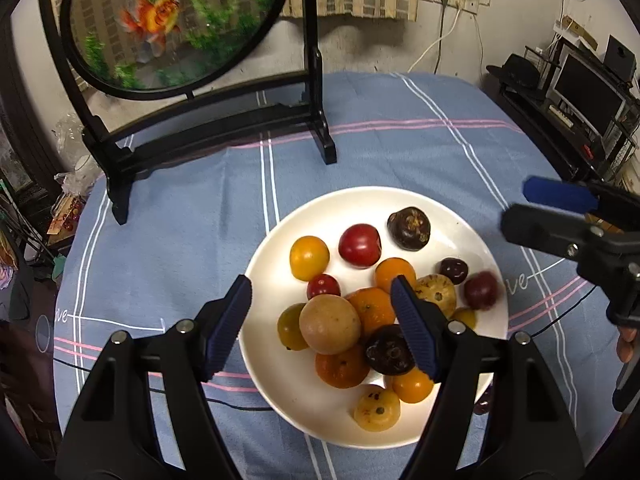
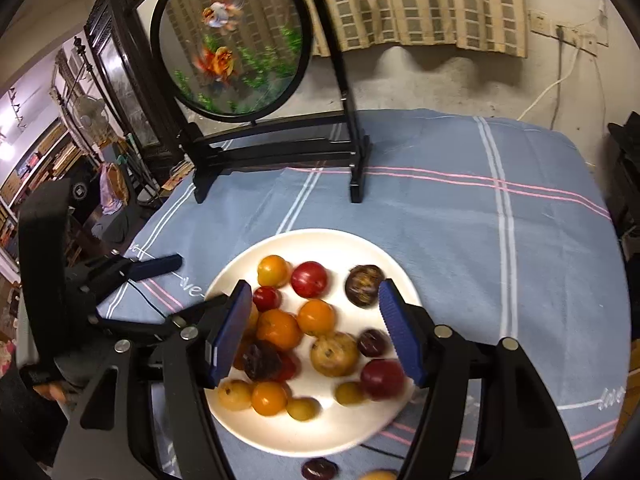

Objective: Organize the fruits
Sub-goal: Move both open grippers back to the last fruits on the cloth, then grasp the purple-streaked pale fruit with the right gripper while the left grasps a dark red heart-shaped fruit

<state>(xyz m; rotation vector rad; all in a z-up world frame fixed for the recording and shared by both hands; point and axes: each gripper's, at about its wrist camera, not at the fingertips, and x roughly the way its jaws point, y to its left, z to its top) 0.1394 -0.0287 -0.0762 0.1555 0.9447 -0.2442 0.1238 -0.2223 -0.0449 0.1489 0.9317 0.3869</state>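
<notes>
plate: round white ceramic plate (image 1: 280,380), sits on the bench covered by a blue cloth with white and pink stripes (image 1: 400,152); landmark for everything below.
fruit: small orange, red, yellow, tan and dark purple fruits (image 1: 330,324) piled on the plate, densest on its near half.
strays: one dark purple fruit (image 2: 319,469) and one orange fruit (image 2: 380,475) lie on the cloth just off the plate's near rim.
left claw (image 1: 322,316): jaws spread wide, holding nothing, above the plate's near-left part, over the tan round fruit.
right claw (image 2: 314,326): jaws spread wide, holding nothing, above the plate's middle.
screen: round goldfish picture in a black wooden stand (image 1: 172,20), on the bench beyond the plate, well apart from it.
</notes>
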